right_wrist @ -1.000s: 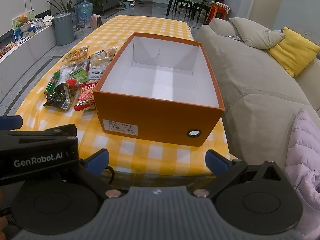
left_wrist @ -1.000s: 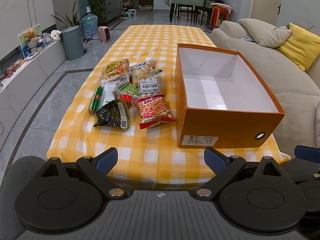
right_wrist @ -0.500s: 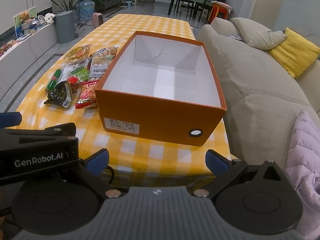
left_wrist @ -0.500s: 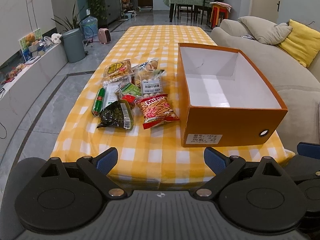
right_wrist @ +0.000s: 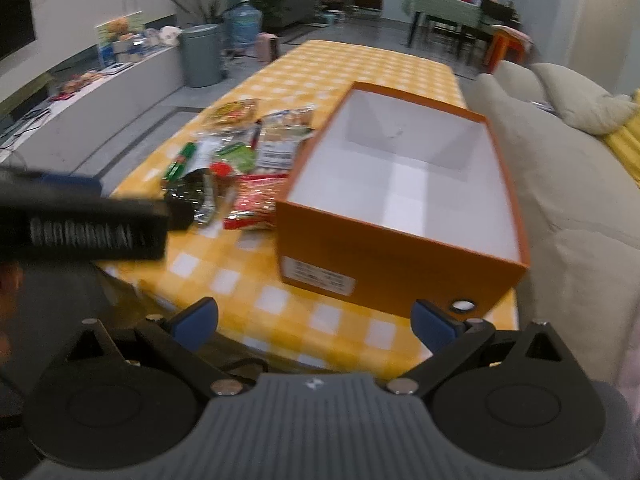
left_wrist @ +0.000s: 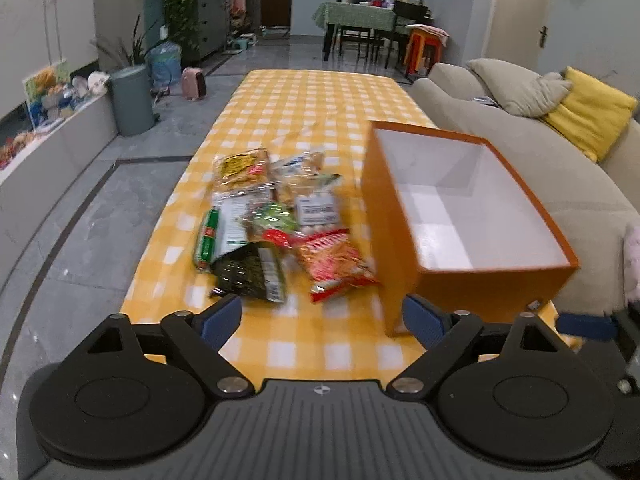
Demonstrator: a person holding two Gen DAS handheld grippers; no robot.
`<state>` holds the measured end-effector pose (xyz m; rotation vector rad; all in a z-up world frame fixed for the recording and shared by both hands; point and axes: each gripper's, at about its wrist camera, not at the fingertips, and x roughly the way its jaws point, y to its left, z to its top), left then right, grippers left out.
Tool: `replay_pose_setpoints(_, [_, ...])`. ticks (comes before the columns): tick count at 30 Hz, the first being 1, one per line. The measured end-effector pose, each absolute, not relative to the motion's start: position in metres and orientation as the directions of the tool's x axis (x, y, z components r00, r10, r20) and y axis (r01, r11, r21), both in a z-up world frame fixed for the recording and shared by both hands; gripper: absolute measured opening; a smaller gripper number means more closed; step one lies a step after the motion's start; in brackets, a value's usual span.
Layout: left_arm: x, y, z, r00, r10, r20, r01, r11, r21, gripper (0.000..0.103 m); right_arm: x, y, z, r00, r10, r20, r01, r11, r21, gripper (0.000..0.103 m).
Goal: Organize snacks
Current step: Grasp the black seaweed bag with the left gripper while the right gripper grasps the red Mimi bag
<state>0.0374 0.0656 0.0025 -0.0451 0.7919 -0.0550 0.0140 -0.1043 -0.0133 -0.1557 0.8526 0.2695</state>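
The snack packets [left_wrist: 276, 232] lie heaped on the yellow checked tablecloth [left_wrist: 320, 100] just left of the empty orange box [left_wrist: 472, 216], seemingly their destination, while the left gripper [left_wrist: 322, 318] and right gripper [right_wrist: 316, 322] hover wide apart, holding nothing; motion blur makes the labels unreadable.

We see snack packets [left_wrist: 276, 224] heaped on table [left_wrist: 320, 96] | orange box [left_wrist: 472, 216] beside them | left hand-held gripper [left_wrist: 322, 320] spread wide

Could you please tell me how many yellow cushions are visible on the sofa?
1. The yellow cushion leans against the sofa back at its far end, beside a beige cushion. Others may lie beyond the frame's right edge.
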Motion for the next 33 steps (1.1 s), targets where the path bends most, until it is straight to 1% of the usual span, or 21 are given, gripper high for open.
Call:
replay_pose_setpoints(3, [0.063,0.094,-0.006,0.673,-0.08,-0.735,0.006,0.995,-0.103,0.091,0.022,-0.099,-0.018,0.611,0.213,-0.763,-0.327,0.945,0.002,0.1])
replay_pose_setpoints(6, [0.088,0.12,-0.015,0.652,-0.124,-0.748,0.003,0.987,-0.161,0.09,0.031,-0.096,-0.02,0.593,0.248,-0.766,-0.349,0.937,0.033,0.1])
replay_pose_setpoints(9, [0.118,0.14,-0.031,0.617,-0.188,-0.764,0.043,0.978,-0.205,0.09,0.042,-0.093,-0.022,0.583,0.257,-0.771,-0.347,0.937,0.049,0.1])
replay_pose_setpoints(11, [0.14,0.15,-0.047,0.579,-0.193,-0.792,0.029,0.976,-0.216,0.085,0.049,-0.09,-0.023,0.578,0.267,-0.771,-0.346,0.936,0.065,0.1])
replay_pose_setpoints(12, [0.15,0.155,-0.055,0.554,-0.187,-0.811,0.004,0.975,-0.222,0.078,0.053,-0.089,-0.023,0.573,0.274,-0.772,-0.349,0.934,0.073,0.1])
replay_pose_setpoints(13, [0.159,0.16,-0.062,0.534,-0.19,-0.824,-0.017,0.972,-0.235,0.074,0.058,-0.086,-0.023,0.569,0.284,-0.772,-0.357,0.931,0.079,0.1])
replay_pose_setpoints(16, [0.173,0.168,-0.08,0.501,-0.213,-0.839,-0.038,0.963,-0.267,0.074,0.064,-0.078,-0.021,0.576,0.29,-0.764,-0.38,0.923,0.064,0.1])
replay_pose_setpoints(19, [0.18,0.168,-0.097,0.46,-0.206,-0.864,-0.034,0.968,-0.249,0.074,0.072,-0.067,-0.02,0.588,0.278,-0.759,-0.394,0.919,0.031,0.1])
replay_pose_setpoints(22, [0.183,0.168,-0.11,0.44,-0.212,-0.873,-0.035,0.967,-0.253,0.074,0.076,-0.058,-0.019,0.591,0.278,-0.758,-0.407,0.913,0.018,0.1])
replay_pose_setpoints(24, [0.184,0.167,-0.113,0.441,-0.211,-0.872,-0.007,0.971,-0.239,0.074,0.077,-0.054,-0.019,0.59,0.28,-0.758,-0.418,0.908,0.011,0.1])
replay_pose_setpoints(26, [0.182,0.163,-0.113,0.459,-0.199,-0.866,0.032,0.978,-0.208,0.071,0.078,-0.05,-0.021,0.588,0.276,-0.76,-0.424,0.906,0.0,0.1])
replay_pose_setpoints(27, [0.183,0.162,-0.115,0.466,-0.201,-0.861,0.047,0.978,-0.203,0.065,0.079,-0.049,-0.022,0.588,0.273,-0.762,-0.424,0.906,-0.003,0.1])
replay_pose_setpoints(31, [0.184,0.163,-0.115,0.485,-0.213,-0.848,0.081,0.977,-0.199,0.061,0.077,-0.044,-0.025,0.587,0.271,-0.763,-0.44,0.898,-0.019,0.1])
replay_pose_setpoints(33, [0.182,0.164,-0.116,0.49,-0.221,-0.843,0.091,0.975,-0.203,0.061,0.075,-0.041,-0.024,0.588,0.276,-0.76,-0.46,0.887,-0.034,0.1])
